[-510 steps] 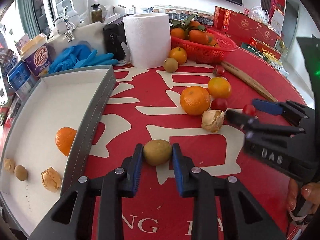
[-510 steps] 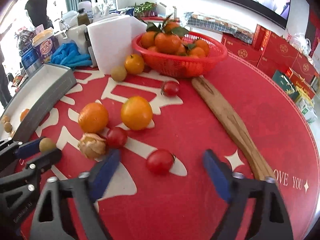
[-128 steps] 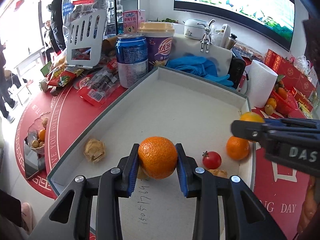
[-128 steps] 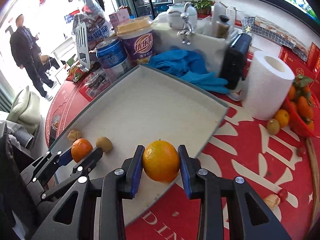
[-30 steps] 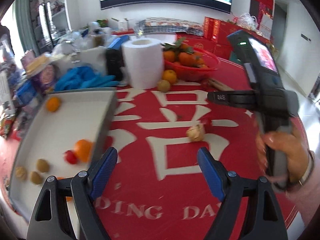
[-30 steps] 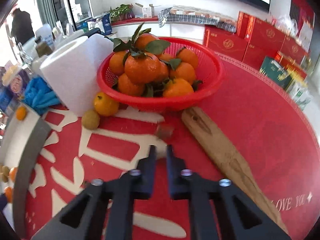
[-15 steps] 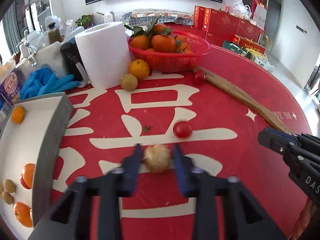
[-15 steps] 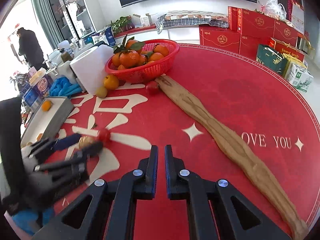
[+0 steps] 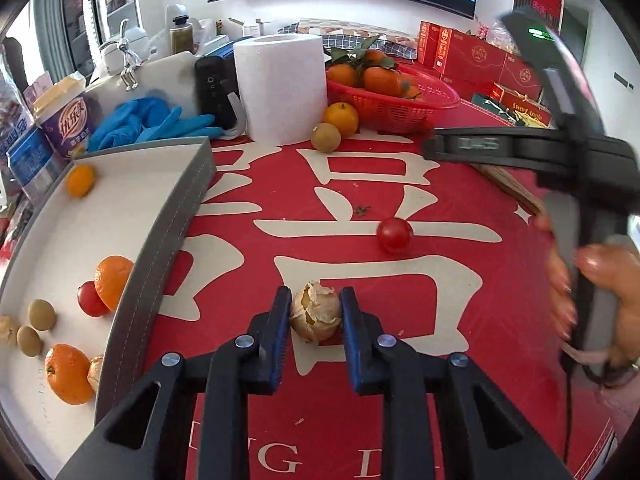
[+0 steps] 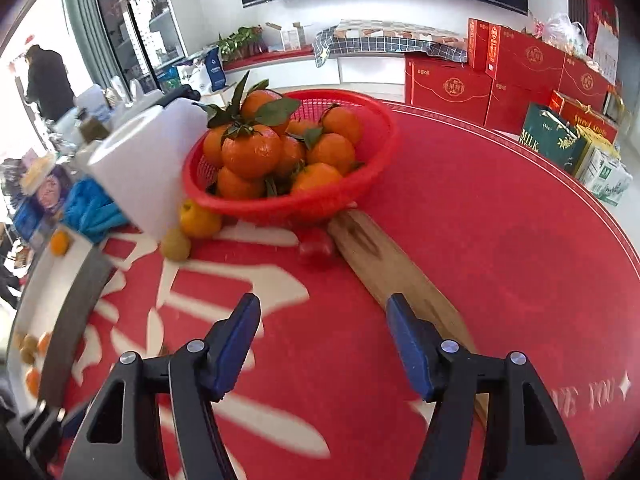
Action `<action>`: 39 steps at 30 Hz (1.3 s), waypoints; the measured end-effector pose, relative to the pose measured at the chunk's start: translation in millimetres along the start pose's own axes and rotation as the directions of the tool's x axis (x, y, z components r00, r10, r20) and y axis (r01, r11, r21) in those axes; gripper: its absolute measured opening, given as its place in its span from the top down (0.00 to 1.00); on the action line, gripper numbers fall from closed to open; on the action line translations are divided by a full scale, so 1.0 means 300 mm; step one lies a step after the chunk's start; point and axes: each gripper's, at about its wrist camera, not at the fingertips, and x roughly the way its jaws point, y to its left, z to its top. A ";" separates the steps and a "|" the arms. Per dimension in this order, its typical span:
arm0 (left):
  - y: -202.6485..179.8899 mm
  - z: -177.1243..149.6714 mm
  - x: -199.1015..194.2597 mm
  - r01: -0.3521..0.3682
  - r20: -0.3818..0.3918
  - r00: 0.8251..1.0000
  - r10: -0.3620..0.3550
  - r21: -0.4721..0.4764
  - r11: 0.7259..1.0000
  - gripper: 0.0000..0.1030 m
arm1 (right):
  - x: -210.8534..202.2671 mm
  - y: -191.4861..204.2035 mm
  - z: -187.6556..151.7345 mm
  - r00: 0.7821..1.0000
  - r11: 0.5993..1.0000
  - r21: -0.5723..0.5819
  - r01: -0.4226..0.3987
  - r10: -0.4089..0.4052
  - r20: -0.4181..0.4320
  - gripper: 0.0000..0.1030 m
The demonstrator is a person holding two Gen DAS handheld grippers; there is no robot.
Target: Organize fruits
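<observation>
- Spreading across everything, the red tablecloth (image 9: pixel 460 184) carries a white tray (image 9: pixel 52 240) at the left with tangerines, small brown fruits and a cherry tomato inside.
- A red basket (image 10: pixel 320 200) of leafy tangerines stands beside the paper towel roll (image 9: pixel 280 84).
- The left gripper (image 9: pixel 314 314) is clamped on a cracked, peeled tangerine (image 9: pixel 316 316) on the cloth.
- The right gripper (image 10: pixel 320 328) hangs with jaws wide apart, near a blurred cherry tomato (image 10: pixel 316 250).

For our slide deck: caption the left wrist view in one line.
Left hand-held gripper clamps a husked fruit on the red cloth, beside a tray of sorted fruit.
</observation>
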 end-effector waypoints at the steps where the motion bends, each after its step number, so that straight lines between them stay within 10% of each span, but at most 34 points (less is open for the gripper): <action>1: -0.002 0.003 0.002 0.004 -0.001 1.000 -0.004 0.000 1.000 0.70 | 0.013 0.021 0.011 1.000 0.999 -0.024 0.021 -0.021 0.006 0.35; 6: -0.018 0.015 0.027 0.001 0.006 1.000 -0.001 0.012 1.000 0.34 | 0.065 0.077 0.055 0.997 0.994 -0.078 0.082 -0.081 0.010 0.43; 8: -0.020 0.014 0.026 0.003 0.016 1.000 -0.004 0.016 1.000 0.44 | 0.075 0.087 0.054 0.993 0.988 -0.094 0.122 -0.122 0.007 0.78; 10: -0.014 0.013 0.018 0.001 0.027 1.000 -0.001 0.020 1.000 0.74 | 0.065 0.072 0.048 0.995 0.993 -0.073 0.096 -0.096 -0.001 0.77; 20: 0.074 -0.052 -0.047 0.093 0.028 0.995 -0.091 -0.062 0.994 0.75 | -0.237 -0.052 -0.179 0.985 0.984 0.054 -0.171 0.171 0.013 0.77; 29: 0.023 -0.100 -0.067 -0.114 0.034 0.993 0.114 0.006 0.993 0.75 | -0.319 0.004 -0.364 0.996 0.995 0.044 -0.087 0.086 0.024 0.77; 39: 0.025 -0.102 -0.072 -0.119 0.034 0.992 0.118 0.007 0.993 0.75 | -0.303 0.016 -0.401 0.999 0.997 0.068 -0.033 0.032 0.021 0.77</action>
